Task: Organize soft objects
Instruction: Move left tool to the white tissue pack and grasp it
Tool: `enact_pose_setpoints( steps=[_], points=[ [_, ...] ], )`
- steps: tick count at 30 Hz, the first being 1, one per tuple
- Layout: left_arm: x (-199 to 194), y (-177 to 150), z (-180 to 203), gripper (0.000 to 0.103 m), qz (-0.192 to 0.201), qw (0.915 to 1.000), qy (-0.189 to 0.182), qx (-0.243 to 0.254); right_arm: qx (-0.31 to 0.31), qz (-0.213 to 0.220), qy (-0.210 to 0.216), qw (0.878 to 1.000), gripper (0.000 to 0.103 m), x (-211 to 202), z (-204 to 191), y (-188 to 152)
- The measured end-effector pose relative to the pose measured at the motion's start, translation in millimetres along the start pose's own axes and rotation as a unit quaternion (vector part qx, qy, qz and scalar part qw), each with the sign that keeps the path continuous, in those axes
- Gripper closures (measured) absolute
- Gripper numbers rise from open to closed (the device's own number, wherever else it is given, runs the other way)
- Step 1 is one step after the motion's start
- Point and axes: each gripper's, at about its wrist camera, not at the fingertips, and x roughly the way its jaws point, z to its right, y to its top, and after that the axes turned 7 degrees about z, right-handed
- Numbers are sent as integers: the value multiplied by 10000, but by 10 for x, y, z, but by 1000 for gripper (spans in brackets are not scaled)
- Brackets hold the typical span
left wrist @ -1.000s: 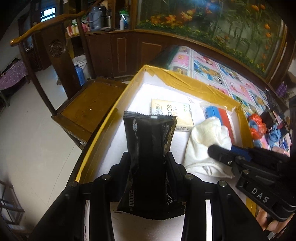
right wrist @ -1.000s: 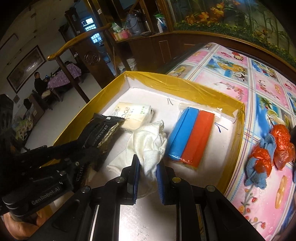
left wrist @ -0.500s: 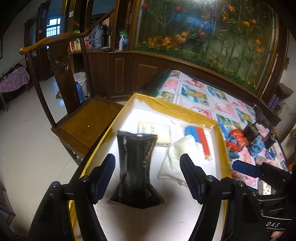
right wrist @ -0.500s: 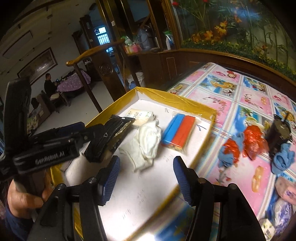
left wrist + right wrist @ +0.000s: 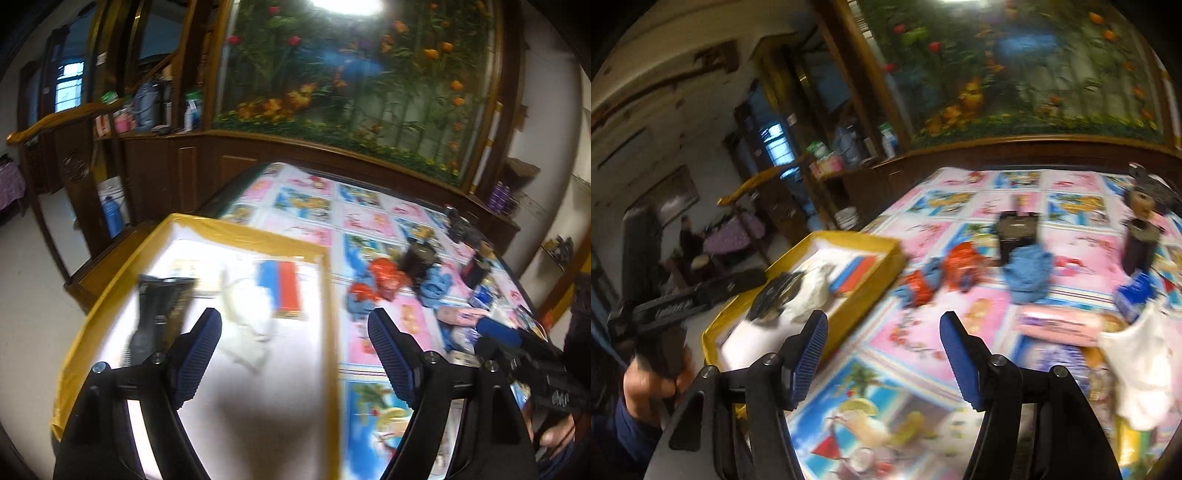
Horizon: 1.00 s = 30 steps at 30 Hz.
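Now both grippers, left gripper (image 5: pixel 295 345) and right gripper (image 5: pixel 882 341), have just been opening and gape with nothing between them, since black pouch (image 5: pixel 162 306) and white cloth (image 5: pixel 245 326) lie in the yellow-rimmed box (image 5: pixel 327 295), freeing them for the loose items (image 5: pixel 1028 275) on the tablecloth (image 5: pixel 916 332).

Smeared by motion in both views. In the left wrist view, print on the black packet (image 5: pixel 162 306) unreadable, and its lower end hidden behind the left fingers (image 5: pixel 201 354). Pale pack (image 5: pixel 192 271) behind it washed out, partly covered by the packet. White cloth (image 5: pixel 247 328) without clear folds. In the right wrist view, the yellow-rimmed tray (image 5: pixel 857 306) partly blocked by the right fingers (image 5: pixel 809 354); second white cloth (image 5: pixel 1141 373) cut off at the right edge. Small items on the counter (image 5: pixel 923 332) near the pink pack (image 5: pixel 1056 325) too blurred to name.
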Motion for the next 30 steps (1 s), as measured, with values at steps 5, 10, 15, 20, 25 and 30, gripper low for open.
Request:
enact_pose_setpoints(
  steps=[5, 10, 15, 20, 25, 30],
  points=[
    [131, -74, 626, 12, -386, 9960, -649, 474, 664, 827, -245, 9941, 26, -555, 527, 191],
    [395, -375, 1172, 12, -1235, 9810, -1315, 709, 1021, 1143, -644, 9861, 26, -915, 862, 204],
    [572, -619, 1428, 12, -1663, 9726, -1421, 782, 1238, 1179, -897, 9812, 26, -1060, 1024, 175],
    [674, -704, 1609, 12, -1798, 9684, -1369, 1055, 1472, 1091, -748, 9802, 26, -1078, 1132, 130],
    [811, -857, 1818, 12, -1944, 9622, -1308, 1386, 1504, 1073, -672, 9805, 26, -1077, 1139, 111],
    [986, -939, 1848, 12, -1911, 9630, -1163, 1505, 1536, 1023, -577, 9811, 26, -1070, 1107, 91]
  ],
)
